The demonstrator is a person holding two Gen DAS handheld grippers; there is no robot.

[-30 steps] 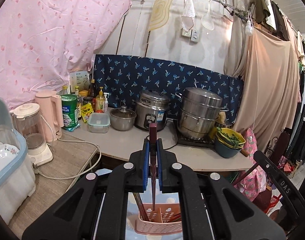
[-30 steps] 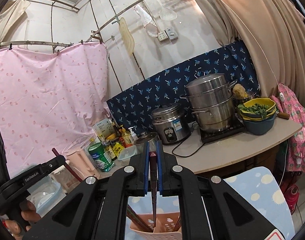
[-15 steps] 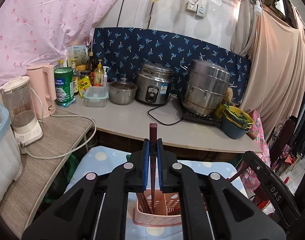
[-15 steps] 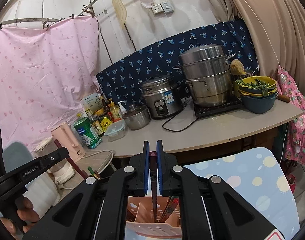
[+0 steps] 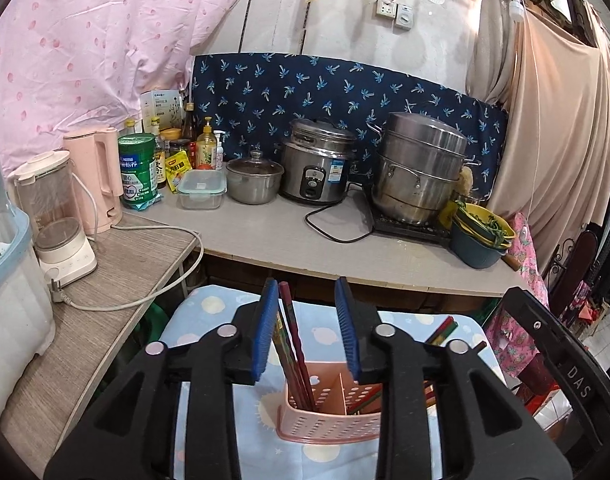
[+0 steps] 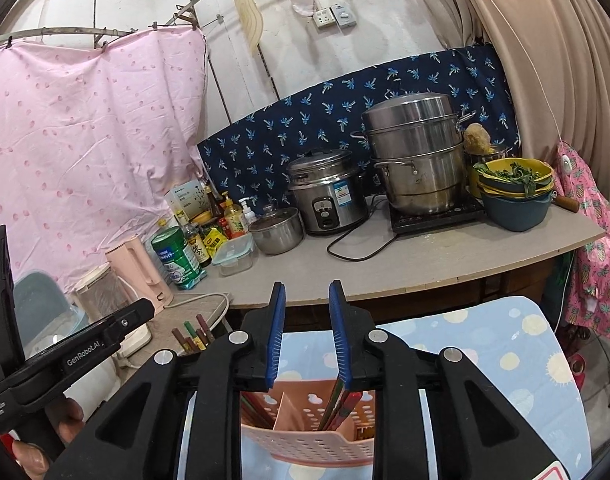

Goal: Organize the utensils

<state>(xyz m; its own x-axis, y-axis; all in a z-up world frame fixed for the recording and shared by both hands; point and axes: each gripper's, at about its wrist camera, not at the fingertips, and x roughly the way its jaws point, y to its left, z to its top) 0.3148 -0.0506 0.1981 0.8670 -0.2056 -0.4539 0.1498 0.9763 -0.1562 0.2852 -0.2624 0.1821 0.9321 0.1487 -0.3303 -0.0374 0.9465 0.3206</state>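
Note:
A pink perforated utensil caddy (image 5: 325, 420) with two compartments stands on a blue patterned cloth (image 5: 209, 312); it also shows in the right wrist view (image 6: 305, 442). My left gripper (image 5: 307, 334) is open right above it, and dark red chopsticks (image 5: 291, 344) stand in the caddy's left compartment, leaning by the left pad. My right gripper (image 6: 307, 334) is open above the caddy, and chopsticks (image 6: 339, 400) lean in the right compartment. More chopstick ends (image 6: 191, 334) stick up at the left in the right wrist view.
A grey counter (image 5: 289, 236) behind the cloth carries a rice cooker (image 5: 317, 172), a steel steamer pot (image 5: 419, 168), a small lidded pot (image 5: 253, 182), bottles and stacked bowls (image 5: 479, 236). A wooden side table (image 5: 105, 280) at the left holds a blender (image 5: 55, 220) and a pink kettle (image 5: 95, 180).
Both grippers have opened and let go of their chopsticks, which now rest in the caddy. Both cameras have tilted down toward the caddy.

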